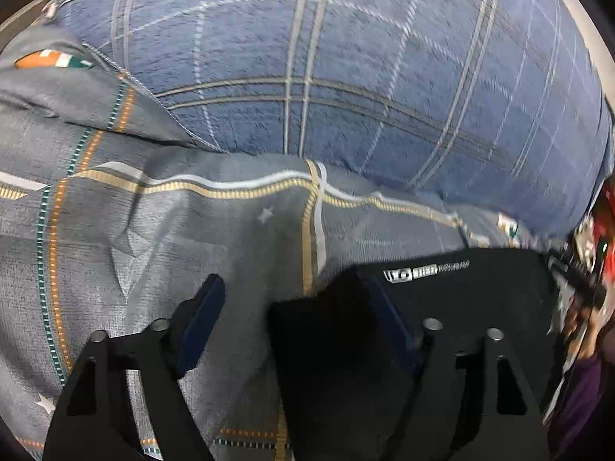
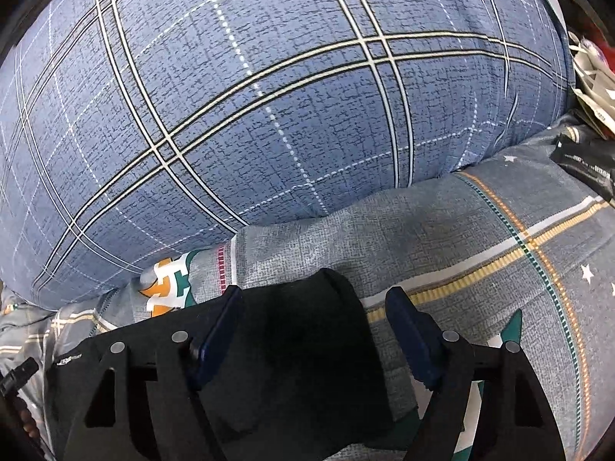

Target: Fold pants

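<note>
Black pants (image 1: 461, 307) label (image 1: 424, 272): print illegible.

The left gripper (image 1: 296, 326) has flat matte-black linkage arms, each cut through with a long triangular slot and pinned with round silver-grey rivets, two on either side. Its fingers (image 1: 201, 319) are faced with dark navy-blue pads of a rounded, oblong shape. The right gripper (image 2: 315, 338) is of the same build: black slotted arms, four dull metal rivet heads, and navy pads (image 2: 411, 338) with slightly ridged lower edges. At the right edge of the left wrist view a part of the other handheld unit (image 1: 592, 269) shows, blurred, with red and black housing and a small green light.
</note>
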Tool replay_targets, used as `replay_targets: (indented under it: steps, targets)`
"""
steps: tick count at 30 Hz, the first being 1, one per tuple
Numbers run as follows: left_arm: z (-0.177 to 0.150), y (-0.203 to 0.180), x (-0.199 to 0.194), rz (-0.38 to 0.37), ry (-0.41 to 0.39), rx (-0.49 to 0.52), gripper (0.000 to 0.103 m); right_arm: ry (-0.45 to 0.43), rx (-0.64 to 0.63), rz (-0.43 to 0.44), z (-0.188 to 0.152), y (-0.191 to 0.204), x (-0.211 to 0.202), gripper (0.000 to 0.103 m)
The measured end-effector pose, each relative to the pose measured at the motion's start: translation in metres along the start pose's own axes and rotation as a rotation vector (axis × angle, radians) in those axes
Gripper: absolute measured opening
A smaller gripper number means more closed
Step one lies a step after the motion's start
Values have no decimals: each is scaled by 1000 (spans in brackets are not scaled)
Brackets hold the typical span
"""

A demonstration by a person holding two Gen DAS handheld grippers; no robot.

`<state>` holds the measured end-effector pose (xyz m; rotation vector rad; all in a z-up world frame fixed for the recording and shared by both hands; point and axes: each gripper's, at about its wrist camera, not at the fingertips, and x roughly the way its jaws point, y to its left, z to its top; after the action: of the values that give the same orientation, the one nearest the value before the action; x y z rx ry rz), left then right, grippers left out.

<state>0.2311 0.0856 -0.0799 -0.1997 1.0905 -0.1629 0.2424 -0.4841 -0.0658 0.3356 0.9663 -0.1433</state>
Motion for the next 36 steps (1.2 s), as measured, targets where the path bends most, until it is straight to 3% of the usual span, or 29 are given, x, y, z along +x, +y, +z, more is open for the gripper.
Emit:
replay_targets:
  steps: [4,7,10,17,23,27,33,36]
  targets:
    - [-8,-2,11,-45,68,-7,57,8,-1,1,0,6,6,77]
    - [-11,-7,17,-31,74,13,57,11,5,1,0,7,10,77]
    - [-12,-7,20,-15,83,0,49,17,29,4,-1,3,15,77]
    - [-10,-17,6,-50,77,27,49,-3,37,6,-4,4,23,72]
    - [-6,-6,-7,-113,73,-35,49,-28,82,34,-7,-2,24,73]
    - [-7,-5,-14,-195,92,-69,49,-28,97,45,-7,-6,26,72]
    - [-18,3,2,-101,166,-84,49,-21,75,17,-8,0,28,72]
    - [-22,11,14,-111,192,-116,49,-23,75,15,-9,4,30,72]
